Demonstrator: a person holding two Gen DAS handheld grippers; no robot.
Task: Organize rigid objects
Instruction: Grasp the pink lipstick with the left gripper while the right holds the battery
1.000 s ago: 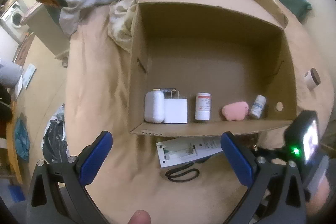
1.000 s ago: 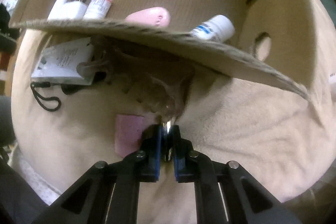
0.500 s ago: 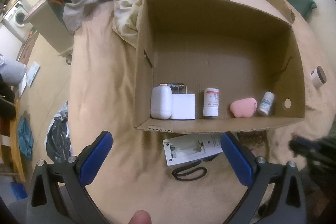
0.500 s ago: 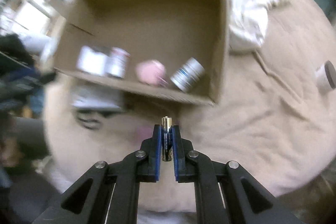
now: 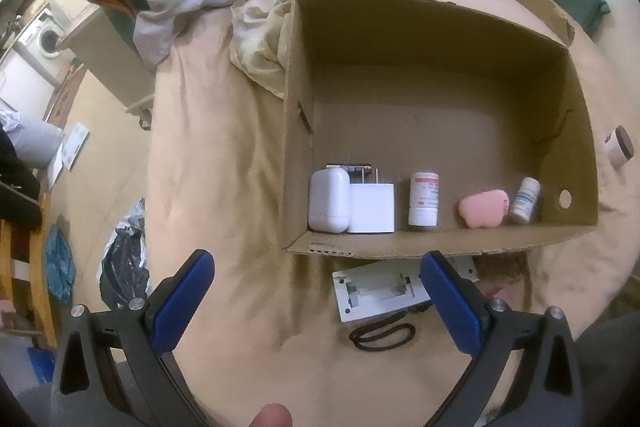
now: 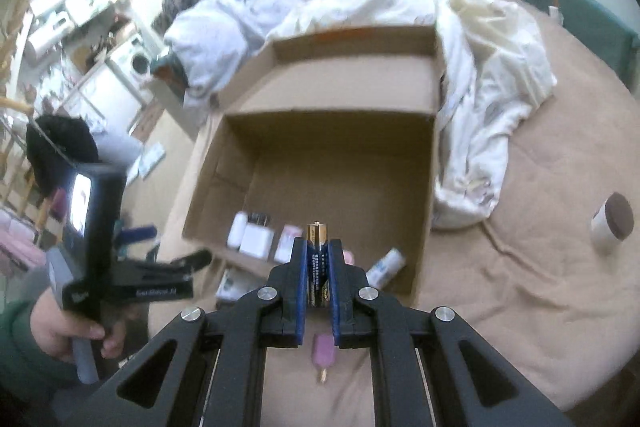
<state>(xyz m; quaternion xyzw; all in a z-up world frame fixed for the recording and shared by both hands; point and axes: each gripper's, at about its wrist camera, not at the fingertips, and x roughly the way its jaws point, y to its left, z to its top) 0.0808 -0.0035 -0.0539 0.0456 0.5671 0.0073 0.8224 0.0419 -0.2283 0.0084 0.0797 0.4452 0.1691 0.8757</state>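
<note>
1. My right claw (image 6: 317, 259) is clamped on a battery (image 6: 317, 247) — dark casing, gold tip standing up between the blue pads; the print along its side is too blurred to read.
2. The battery hangs in the air in front of the near wall of the cardboard box (image 5: 420, 99), which sits open on the beige bed (image 5: 224, 187).
3. My left claw (image 5: 316, 299) is spread wide with nothing between its blue pads, above the bed just in front of the box.
4. Along the box's near wall lie 5 things in a row: a white rounded case (image 5: 328, 201), touching it a white charger plug (image 5: 372, 207), then a white bottle (image 5: 423, 199) with a red-edged label whose lettering I cannot read, a pink shell-like object (image 5: 484, 207), and a small white bottle (image 5: 526, 200) with a blue-printed label, also unreadable.
5. Outside the box, just before its near wall, lies a white packaging card (image 5: 380, 289), and beside it a black loop of cord (image 5: 382, 335).
6. Under my right claw a pink flat object (image 6: 322, 353) lies on the bed.
7. A white jar with a brown lid (image 6: 612, 223) sits on the bed, well apart to the box's right.
8. In the right wrist view a hand (image 6: 60, 327) in a green sleeve grips the left claw's handle — its side lettering is blurred.
</note>
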